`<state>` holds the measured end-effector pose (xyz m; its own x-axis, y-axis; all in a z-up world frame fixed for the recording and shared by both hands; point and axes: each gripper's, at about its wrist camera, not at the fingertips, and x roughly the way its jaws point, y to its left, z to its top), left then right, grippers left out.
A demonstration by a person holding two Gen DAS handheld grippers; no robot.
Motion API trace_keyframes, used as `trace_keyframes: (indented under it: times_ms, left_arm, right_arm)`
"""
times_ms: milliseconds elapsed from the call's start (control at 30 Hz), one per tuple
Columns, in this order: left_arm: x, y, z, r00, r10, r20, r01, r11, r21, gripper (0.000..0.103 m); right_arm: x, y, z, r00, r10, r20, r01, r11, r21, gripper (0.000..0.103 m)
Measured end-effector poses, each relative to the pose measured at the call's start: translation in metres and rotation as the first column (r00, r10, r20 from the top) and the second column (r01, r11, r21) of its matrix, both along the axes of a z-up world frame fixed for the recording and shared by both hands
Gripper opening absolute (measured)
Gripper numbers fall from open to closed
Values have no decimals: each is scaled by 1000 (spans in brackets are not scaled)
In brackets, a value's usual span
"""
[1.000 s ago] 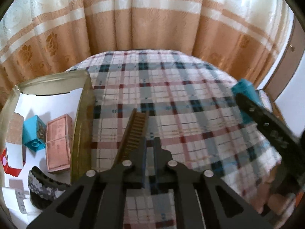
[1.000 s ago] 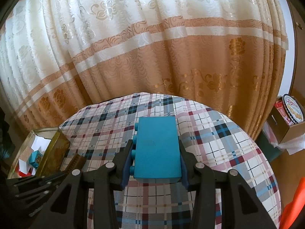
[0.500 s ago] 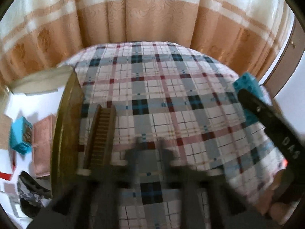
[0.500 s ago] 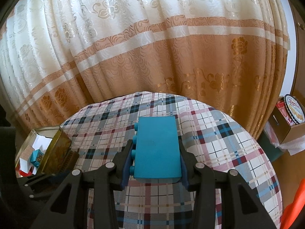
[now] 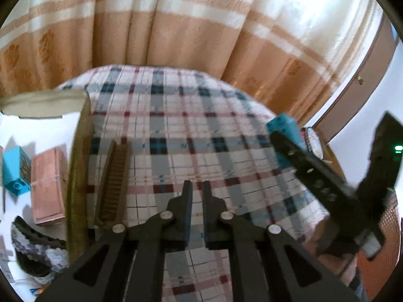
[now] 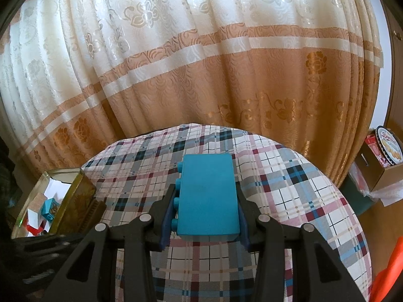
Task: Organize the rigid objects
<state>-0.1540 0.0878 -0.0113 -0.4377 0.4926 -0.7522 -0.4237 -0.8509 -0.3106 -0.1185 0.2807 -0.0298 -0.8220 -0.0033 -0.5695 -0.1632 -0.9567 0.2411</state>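
The left gripper point(image 5: 196, 188), black plastic with two flat fingers, has its jaws pressed together with nothing between them, hanging above the near part of the round table point(image 5: 176, 136) covered in a red, blue and white plaid cloth. At the table's left edge stands an open gold-coloured rectangular tin point(image 5: 78, 166) lined with white paper. Inside it lie a small blue toy block point(image 5: 13, 171), a pinkish-brown flat packet point(image 5: 47, 186) just beside it, and a dark patterned curved object point(image 5: 32, 241) nearer the camera, too blurred to identify. A brown wooden comb point(image 5: 114, 181) leans just outside the tin's right wall, on the cloth. Further right, the right gripper point(image 6: 205, 216), also black, pinches a large blue plastic building block point(image 6: 207, 198) by its long sides, studs facing left, held above the table's near middle. Behind the table hangs a cream and orange patterned curtain point(image 6: 201, 63). Off the table's right edge sits a cardboard box point(image 6: 385, 176) with a round biscuit tin point(image 6: 389, 148).
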Motion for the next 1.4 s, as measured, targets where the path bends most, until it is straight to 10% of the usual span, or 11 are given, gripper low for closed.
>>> trace_keyframes:
  times_ms: [300,400,500,733,933,1100,1267,1400]
  left_arm:
    - [6,-17,-2,992,104,-70,-112,988,-110,5]
    - [1,-3,-8,982,147,-122,-171,960,-223,23]
    - [-3,13,-14,950,205,-234,-283,882,-377,85]
    - [-36,39,-39,926,234,-297,-372,696,-613,92]
    - [-45,44,-44,910,279,-307,-414,661,-626,97]
    - [-23,59,-32,854,219,-471,-499,598,-627,97]
    - [-28,67,-47,924,205,-323,-373,671,-641,95]
    - [-36,69,-52,923,220,-317,-379,668,-641,95]
  right_arm:
    - [4,1,5,1000,3,-20,-4,1000,-24,45]
    - [5,1,5,1000,8,-22,-9,1000,-27,45]
    - [6,2,5,1000,10,-24,-11,999,-40,45]
    - [6,3,6,999,21,-30,-22,998,-63,45]
    - [2,5,3,1000,24,-14,-25,997,-72,45]
    - [0,5,-1,1000,23,-1,-23,997,-71,45]
    - [-1,6,-2,1000,22,5,-21,997,-75,45]
    - [-1,7,-3,1000,18,6,-17,996,-83,45]
